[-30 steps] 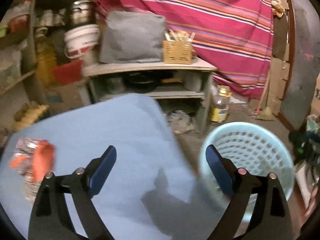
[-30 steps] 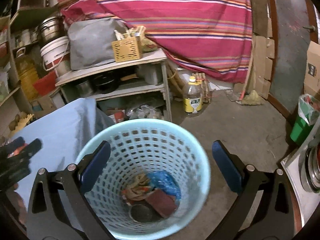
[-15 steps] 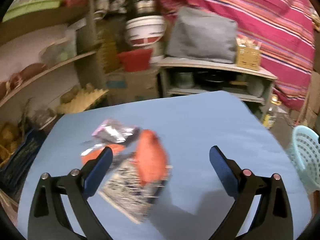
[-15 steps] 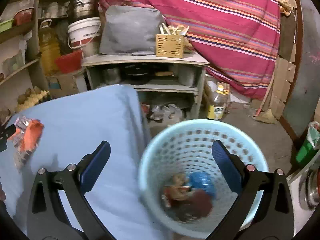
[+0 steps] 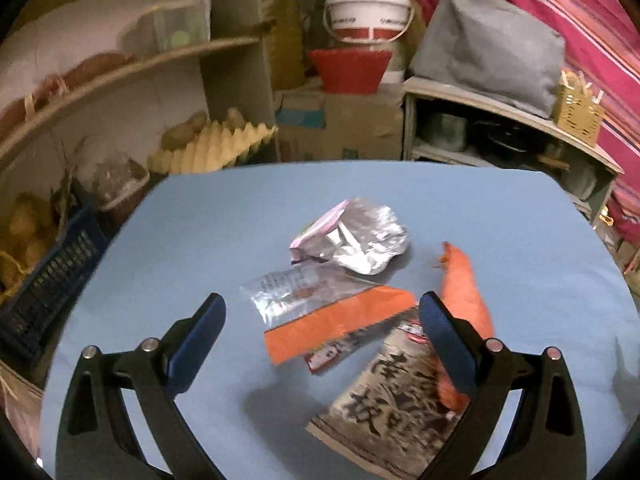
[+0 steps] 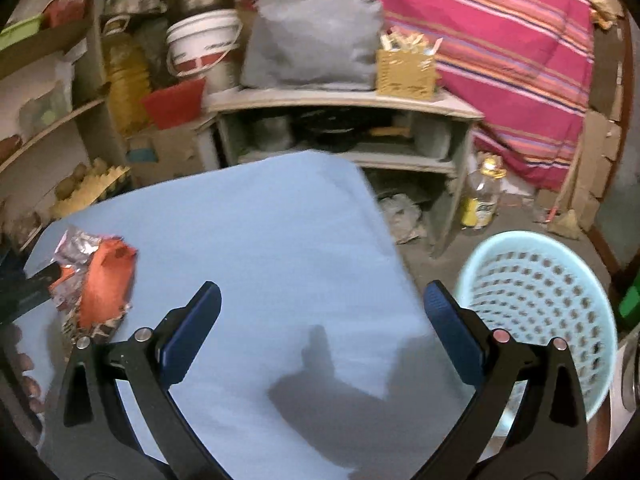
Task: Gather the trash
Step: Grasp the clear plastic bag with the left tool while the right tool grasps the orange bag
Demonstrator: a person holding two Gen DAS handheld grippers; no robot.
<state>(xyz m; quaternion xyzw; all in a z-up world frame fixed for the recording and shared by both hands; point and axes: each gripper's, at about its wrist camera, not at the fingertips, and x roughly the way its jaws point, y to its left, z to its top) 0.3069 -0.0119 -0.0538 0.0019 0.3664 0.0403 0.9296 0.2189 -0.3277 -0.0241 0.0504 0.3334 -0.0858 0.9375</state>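
Note:
A pile of trash lies on the blue table [image 5: 200, 232]: a crumpled silver foil wrapper [image 5: 352, 236], a silver and orange packet [image 5: 320, 308], an orange piece [image 5: 464, 288] and a printed snack bag [image 5: 396, 404]. My left gripper [image 5: 320, 332] is open and empty, just above the pile, its fingers either side of the packets. My right gripper [image 6: 320, 320] is open and empty over the bare blue table [image 6: 260, 220]. The pile also shows in the right wrist view [image 6: 100, 280] at the far left. The light blue trash basket [image 6: 540, 300] stands on the floor to the right.
A grey shelf unit [image 6: 340, 120] with pots, a wicker box [image 6: 404, 68] and a grey bag [image 6: 312, 40] stands behind the table. A bottle [image 6: 484, 200] stands on the floor. Wooden shelves [image 5: 120, 80], a white bucket [image 5: 368, 12] and a dark crate [image 5: 48, 280] are at the left.
My left gripper has swung left from the basket side to over the trash pile. My right gripper has swung left from above the basket to over the table.

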